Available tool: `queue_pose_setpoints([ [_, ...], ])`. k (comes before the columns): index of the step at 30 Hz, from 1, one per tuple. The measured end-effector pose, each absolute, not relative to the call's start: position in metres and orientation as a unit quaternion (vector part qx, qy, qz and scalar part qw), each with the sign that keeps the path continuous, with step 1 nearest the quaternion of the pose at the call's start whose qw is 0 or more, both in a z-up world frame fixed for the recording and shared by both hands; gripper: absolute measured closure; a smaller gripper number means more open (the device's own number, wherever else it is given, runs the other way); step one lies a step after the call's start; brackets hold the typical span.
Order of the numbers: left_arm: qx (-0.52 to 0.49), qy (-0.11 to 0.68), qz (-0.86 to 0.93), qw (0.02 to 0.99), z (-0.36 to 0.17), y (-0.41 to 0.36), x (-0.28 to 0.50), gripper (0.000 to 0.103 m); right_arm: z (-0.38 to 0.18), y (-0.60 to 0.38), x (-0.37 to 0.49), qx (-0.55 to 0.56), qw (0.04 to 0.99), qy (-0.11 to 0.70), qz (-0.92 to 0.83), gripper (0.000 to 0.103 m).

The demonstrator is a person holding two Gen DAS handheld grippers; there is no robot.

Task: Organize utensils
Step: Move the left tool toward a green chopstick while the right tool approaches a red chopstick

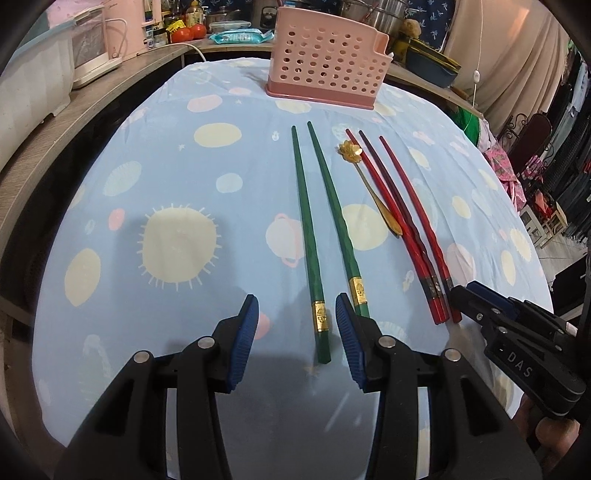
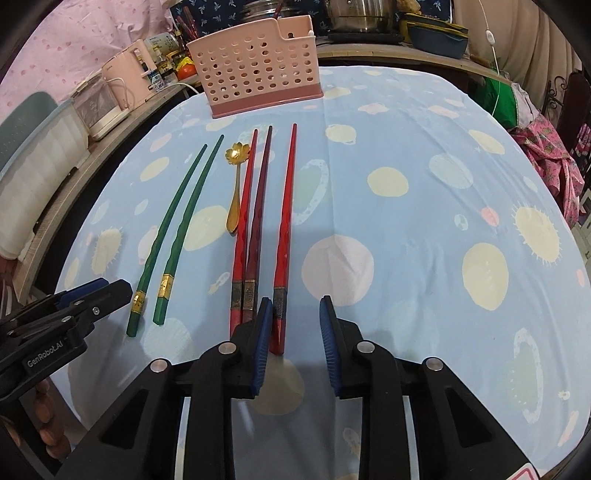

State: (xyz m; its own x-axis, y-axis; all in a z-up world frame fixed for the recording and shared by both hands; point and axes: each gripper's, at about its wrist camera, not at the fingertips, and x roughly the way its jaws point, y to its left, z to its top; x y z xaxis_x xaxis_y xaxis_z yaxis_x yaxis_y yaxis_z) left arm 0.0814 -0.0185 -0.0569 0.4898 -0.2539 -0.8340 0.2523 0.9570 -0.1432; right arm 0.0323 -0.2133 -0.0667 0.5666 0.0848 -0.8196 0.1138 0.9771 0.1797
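Observation:
Two green chopsticks [image 1: 310,229] [image 2: 173,229] lie side by side on the blue cloth. To their right lie three red chopsticks [image 1: 402,221] [image 2: 258,221] and a gold flower-headed spoon [image 1: 369,184] [image 2: 236,188]. A pink perforated utensil holder [image 1: 325,62] [image 2: 255,70] stands at the far edge. My left gripper [image 1: 297,332] is open just above the near end of the left green chopstick. My right gripper [image 2: 295,328] is open, and the near end of the rightmost red chopstick lies between its fingers. Each gripper shows in the other's view, the right one [image 1: 491,314], the left one [image 2: 85,299].
A wooden counter [image 1: 92,96] runs along the left with white and pink appliances [image 1: 99,40]. Pots and jars [image 2: 354,14] stand behind the holder. Pink fabric and chairs [image 2: 554,151] are off the table's right edge.

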Motion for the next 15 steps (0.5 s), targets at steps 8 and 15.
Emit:
queue_pose_setpoints([
  [8, 0.000, 0.490, -0.145, 0.860, -0.066, -0.017, 0.082, 0.062, -0.071, -0.214, 0.034, 0.099, 0.878, 0.468, -0.012, 0.087],
  [15, 0.003, 0.486, -0.146, 0.862, -0.068, -0.019, 0.080, 0.062, -0.072, -0.212, 0.033, 0.089, 0.880, 0.466, -0.014, 0.087],
])
